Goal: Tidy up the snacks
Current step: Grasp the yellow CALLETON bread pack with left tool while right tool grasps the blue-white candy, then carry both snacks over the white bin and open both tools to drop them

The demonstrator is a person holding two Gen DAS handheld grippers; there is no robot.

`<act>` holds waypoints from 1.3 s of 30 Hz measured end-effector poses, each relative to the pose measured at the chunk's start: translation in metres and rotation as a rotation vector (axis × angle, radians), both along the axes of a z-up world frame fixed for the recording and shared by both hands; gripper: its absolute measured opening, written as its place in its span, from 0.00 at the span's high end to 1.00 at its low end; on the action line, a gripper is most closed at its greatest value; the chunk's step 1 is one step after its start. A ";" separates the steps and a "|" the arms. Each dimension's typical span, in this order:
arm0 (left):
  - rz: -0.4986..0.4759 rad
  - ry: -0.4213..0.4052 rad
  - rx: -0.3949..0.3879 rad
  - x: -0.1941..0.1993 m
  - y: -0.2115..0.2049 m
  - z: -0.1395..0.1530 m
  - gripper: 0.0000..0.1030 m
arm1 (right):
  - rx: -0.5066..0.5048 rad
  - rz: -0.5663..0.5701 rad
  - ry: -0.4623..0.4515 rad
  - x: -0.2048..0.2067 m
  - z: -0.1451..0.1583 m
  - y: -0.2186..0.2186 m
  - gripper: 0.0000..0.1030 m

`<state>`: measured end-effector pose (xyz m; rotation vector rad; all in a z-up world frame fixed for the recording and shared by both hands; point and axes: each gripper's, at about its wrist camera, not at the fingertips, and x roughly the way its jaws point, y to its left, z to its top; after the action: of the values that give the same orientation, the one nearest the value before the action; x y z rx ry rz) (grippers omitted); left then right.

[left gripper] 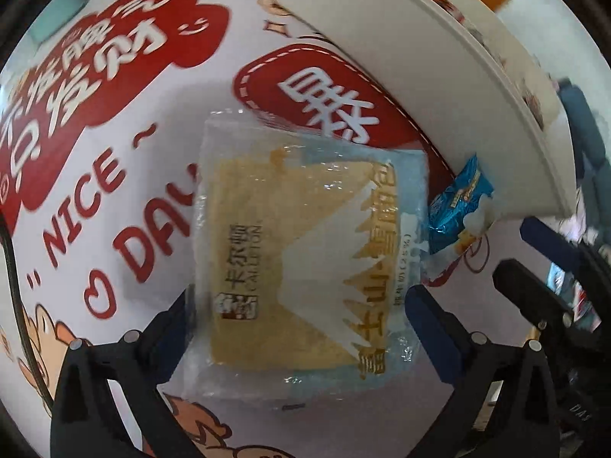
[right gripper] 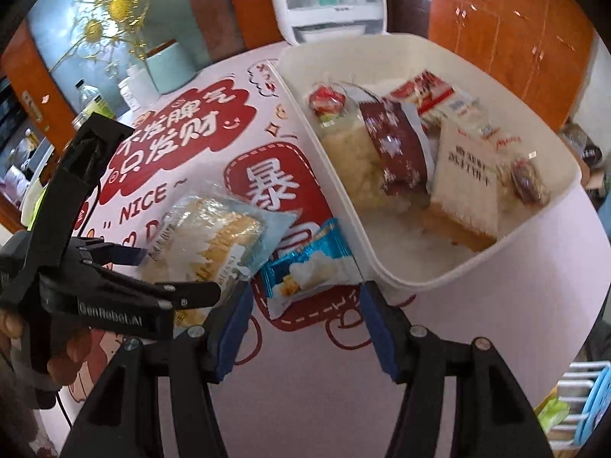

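Both grippers pointed steeply down at the counter [right gripper: 305, 381]. Left gripper [left gripper: 301, 313] stood with its jaws spread wide, a wrapped bread slice [left gripper: 301, 259] lying flat between the blue pads; the near pad sat close against the packet's left edge and the other stood just clear of its right edge, so nothing was pinched. Seen from the right wrist, the same gripper [right gripper: 168, 274] was held by a person's hand [right gripper: 65, 351] and hung over that bread packet [right gripper: 214, 236].

Right gripper [right gripper: 301, 324] had its jaws partly apart and empty, the pads either side of the bare printed cloth. Just ahead of its fingertips lay a small blue snack packet [right gripper: 305, 271], apart from both pads and overlapping a corner of the bread wrapper. From the left wrist this blue packet [left gripper: 458, 206] lay to the right of the bread, beside the wall of a white bin [left gripper: 439, 87].

Beyond the blue packet, ahead and to the right, the white bin [right gripper: 477, 267] held several wrapped snacks: a cake slice with a brown band [right gripper: 393, 152], a toast-shaped packet [right gripper: 466, 191] and a red-and-white pack [right gripper: 431, 95]. Farther off stood bottles [right gripper: 91, 99] and a white appliance [right gripper: 328, 4].
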<state>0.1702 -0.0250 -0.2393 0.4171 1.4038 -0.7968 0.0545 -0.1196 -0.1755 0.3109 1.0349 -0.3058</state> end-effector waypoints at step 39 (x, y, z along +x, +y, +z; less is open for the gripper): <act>0.339 -0.201 -0.111 -0.041 0.110 0.107 0.52 | 0.054 0.103 -0.041 0.044 0.019 0.046 0.70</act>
<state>0.1288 0.0853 -0.1318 0.1605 1.1944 -0.5366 0.0986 -0.0741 -0.1563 0.3105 1.0162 -0.1782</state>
